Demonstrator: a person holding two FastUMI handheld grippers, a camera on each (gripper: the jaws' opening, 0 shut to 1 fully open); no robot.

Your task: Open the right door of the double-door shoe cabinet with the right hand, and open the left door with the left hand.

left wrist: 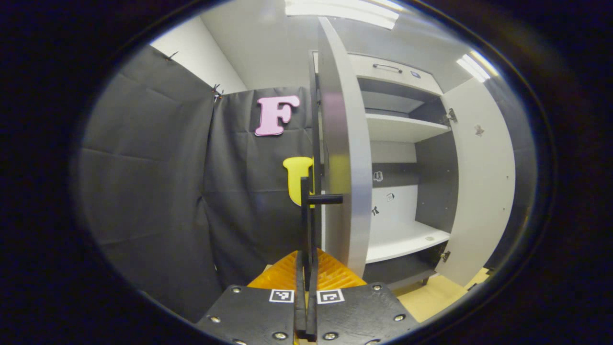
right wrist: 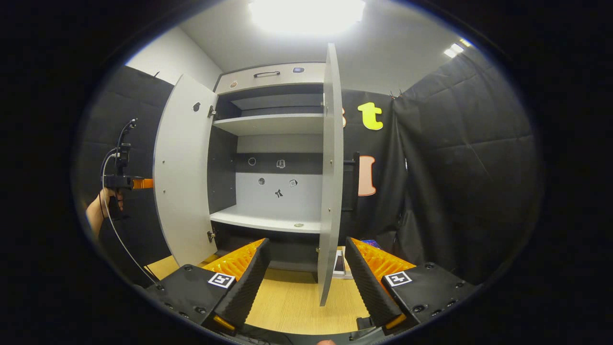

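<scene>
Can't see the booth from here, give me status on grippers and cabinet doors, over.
Left gripper shut on left door handle. Right gripper open, astride right door edge. Both doors open, nothing blocking.

L gripper [left wrist: 306,268] clamped on left door [left wrist: 342,158] handle [left wrist: 306,211].

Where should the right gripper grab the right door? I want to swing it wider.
Take the right door by its dark bar handle, which stands upright off the outer face. Come from the door's outer side, fingers straddling the bar. The right gripper is open, astride the door's edge.
</scene>
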